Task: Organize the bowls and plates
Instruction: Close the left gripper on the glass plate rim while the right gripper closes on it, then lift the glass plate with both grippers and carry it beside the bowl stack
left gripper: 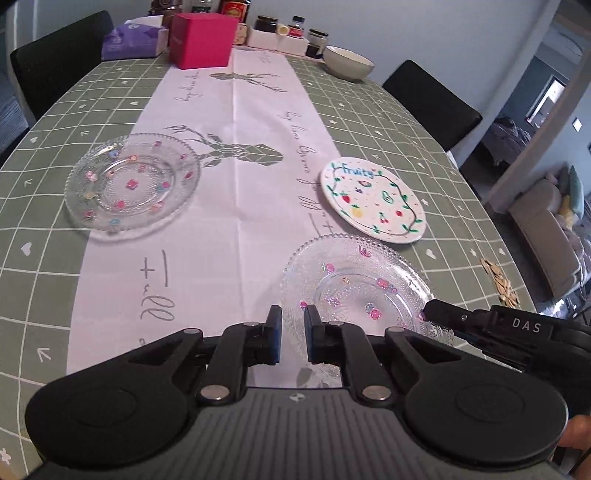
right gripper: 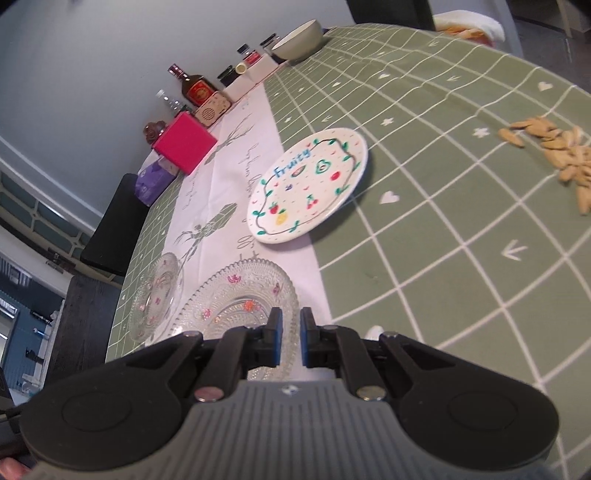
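Observation:
A clear glass plate with coloured flowers (left gripper: 354, 280) (right gripper: 240, 291) is nearest to me. My left gripper (left gripper: 293, 325) is shut on its left rim, which shows between the blue pads. My right gripper (right gripper: 290, 328) is shut on the opposite rim, and its black tip (left gripper: 430, 312) shows in the left wrist view. A second glass plate (left gripper: 133, 184) (right gripper: 159, 295) lies further left, on the edge of the white runner. A white plate painted with fruit (left gripper: 373, 201) (right gripper: 308, 184) lies flat just beyond the held plate. A pale bowl (left gripper: 349, 62) (right gripper: 299, 40) stands at the far end.
A pink box (left gripper: 203, 40), a purple tissue pack (left gripper: 129, 38), jars and bottles (left gripper: 295, 31) line the far end of the green checked tablecloth (left gripper: 424, 122). Loose seeds (right gripper: 554, 151) lie near the right edge. Black chairs (left gripper: 436, 99) stand at both sides.

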